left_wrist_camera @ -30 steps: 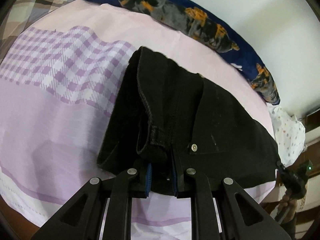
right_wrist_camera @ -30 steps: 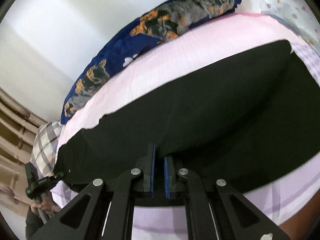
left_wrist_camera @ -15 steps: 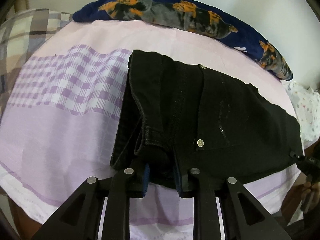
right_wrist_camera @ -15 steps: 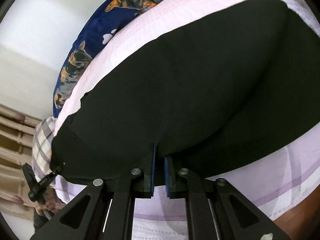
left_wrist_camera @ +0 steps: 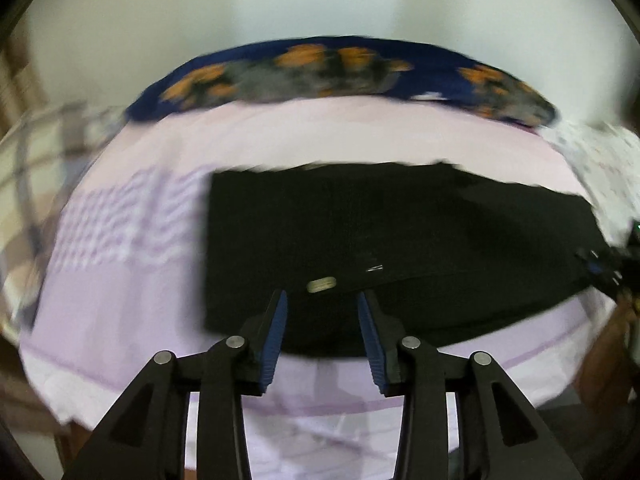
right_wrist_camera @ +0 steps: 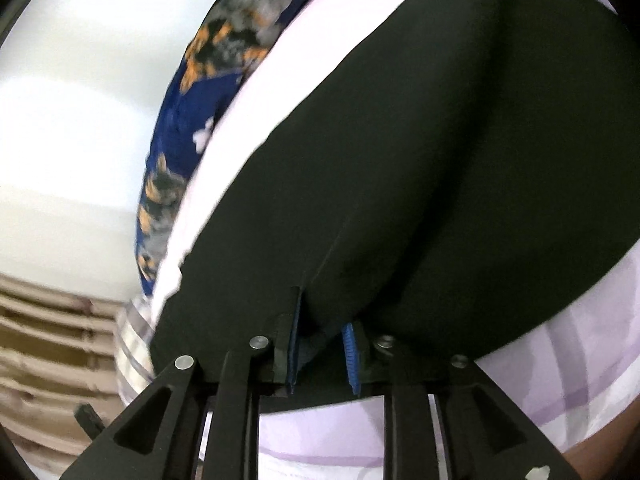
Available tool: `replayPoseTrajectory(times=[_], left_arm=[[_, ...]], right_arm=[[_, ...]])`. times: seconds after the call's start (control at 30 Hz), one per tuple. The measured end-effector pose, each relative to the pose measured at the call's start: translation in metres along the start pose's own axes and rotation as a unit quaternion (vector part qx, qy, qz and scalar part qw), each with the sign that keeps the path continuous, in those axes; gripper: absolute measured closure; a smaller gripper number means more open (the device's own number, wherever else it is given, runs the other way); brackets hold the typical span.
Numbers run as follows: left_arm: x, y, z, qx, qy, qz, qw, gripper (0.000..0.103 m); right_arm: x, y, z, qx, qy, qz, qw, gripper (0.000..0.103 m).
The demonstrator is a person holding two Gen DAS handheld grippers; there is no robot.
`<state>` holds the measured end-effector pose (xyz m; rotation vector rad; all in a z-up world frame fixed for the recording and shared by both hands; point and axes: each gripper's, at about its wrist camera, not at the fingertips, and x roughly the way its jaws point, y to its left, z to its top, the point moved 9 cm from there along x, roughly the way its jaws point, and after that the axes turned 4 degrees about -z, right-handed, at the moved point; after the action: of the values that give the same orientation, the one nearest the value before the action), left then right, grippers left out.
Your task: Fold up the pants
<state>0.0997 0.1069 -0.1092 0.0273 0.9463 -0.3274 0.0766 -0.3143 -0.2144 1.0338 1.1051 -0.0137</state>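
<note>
The pants [left_wrist_camera: 400, 236] are black cloth with a matt, light-absorbing surface; a small shiny metal rivet [left_wrist_camera: 321, 284] sits near their near edge. The bedsheet [left_wrist_camera: 320, 136] is thin, smooth cloth in pale pink and lilac, matt, with a woven-look check panel. The long pillow [left_wrist_camera: 340, 72] is soft printed cloth, dark blue with orange and grey. The left gripper [left_wrist_camera: 322, 320] is matt black plastic with bright metal pins at the joints; its fingers [left_wrist_camera: 276, 332] carry blue ribbed pads. The right gripper [right_wrist_camera: 320, 344] has the same matt black plastic, metal pins and blue ribbed pads. The wall [left_wrist_camera: 320, 0] is smooth and matt white.
</note>
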Motion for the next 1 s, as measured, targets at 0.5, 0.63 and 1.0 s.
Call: replayPoseTrajectory(times=[0.5, 0.63, 1.0], left_arm=[[0.076, -0.248, -0.014, 0.244, 0.054, -0.164, 0.9543, 0.060], [0.096, -0.288, -0.016, 0.267, 0.057, -0.167, 0.9473, 0.060], [0.133, -0.305, -0.013, 0.253, 0.069, -0.162, 0.9512, 0.096]], right_arm=[[-0.016, 0.017, 0.037, 0.005, -0.023, 0.052, 0.998, 0.083], [-0.016, 0.017, 0.036, 0.010, -0.022, 0.067, 0.997, 0.083], [-0.016, -0.002, 0.037, 0.051, -0.032, 0.095, 0.994, 0.084]])
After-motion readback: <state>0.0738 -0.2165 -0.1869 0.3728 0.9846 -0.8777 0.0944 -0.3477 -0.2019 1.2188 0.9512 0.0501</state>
